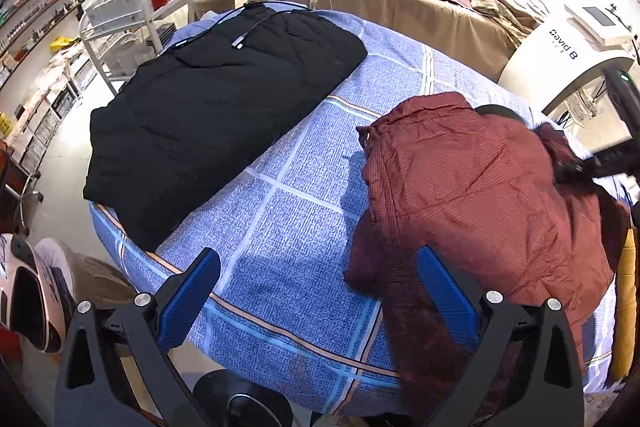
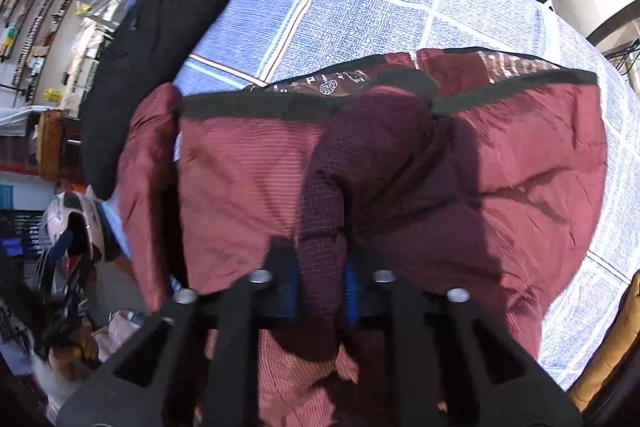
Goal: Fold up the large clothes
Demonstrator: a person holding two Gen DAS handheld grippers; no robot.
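Note:
A maroon padded jacket [image 1: 480, 195] lies crumpled on the right of the blue checked bed cover [image 1: 288, 227]. My left gripper [image 1: 318, 291] is open and empty, hovering over the cover's near edge, its right finger above the jacket's lower left part. My right gripper [image 2: 322, 267] is shut on a fold of the maroon jacket [image 2: 500, 187], lifting it; the dark hem band [image 2: 280, 107] and patterned lining [image 2: 332, 83] show beyond it. In the left wrist view the right gripper [image 1: 576, 169] grips the jacket's right side.
A folded black coat [image 1: 216, 115] with a cable on it lies at the far left of the cover. A white machine [image 1: 568, 55] stands at the right. A white trolley [image 1: 132, 27] and shelves stand at the left. A second bed is behind.

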